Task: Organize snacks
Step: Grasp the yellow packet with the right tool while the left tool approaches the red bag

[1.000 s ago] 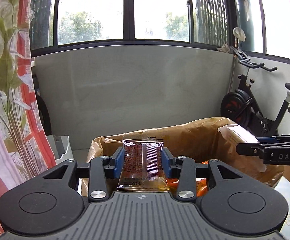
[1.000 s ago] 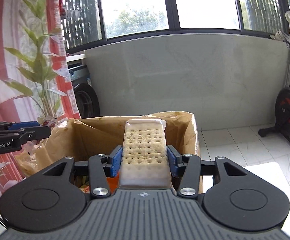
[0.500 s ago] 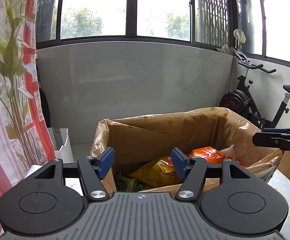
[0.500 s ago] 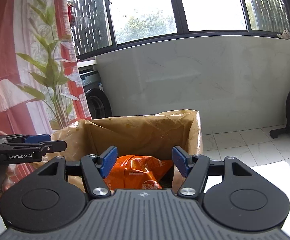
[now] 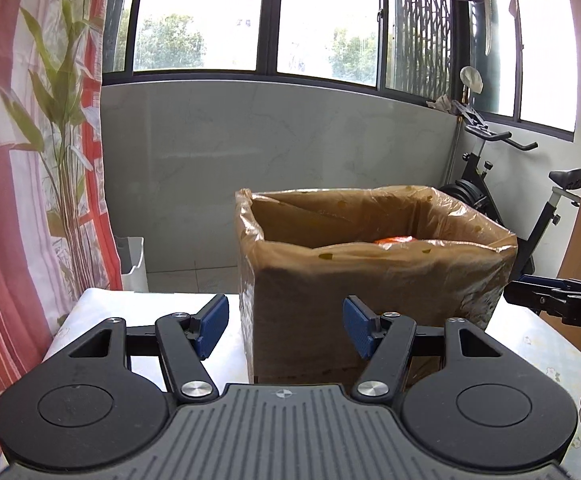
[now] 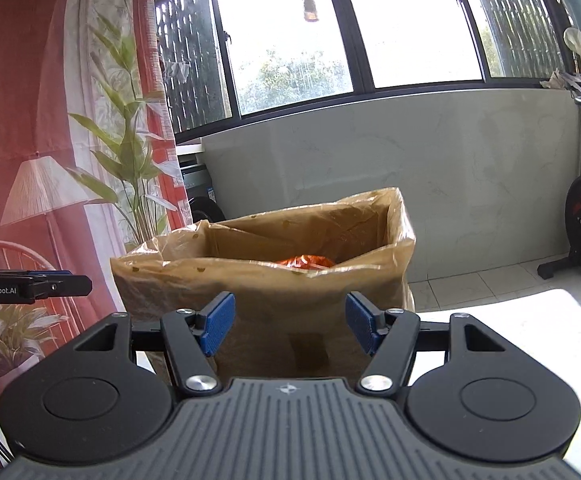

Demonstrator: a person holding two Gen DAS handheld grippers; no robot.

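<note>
Left gripper [image 5: 286, 330]: aimed slightly downward at the box's near wall, jaws spread, nothing between them.
Right gripper [image 6: 288, 330]: nearly level, jaws spread and empty.
Box [image 5: 370, 300]: plastic-lined, on the table [image 5: 130, 304].
Snack [image 6: 306, 261]: orange packet inside the box.

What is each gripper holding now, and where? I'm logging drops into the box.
Nothing is held: the left gripper and right gripper stand open and empty before the lined box.
</note>
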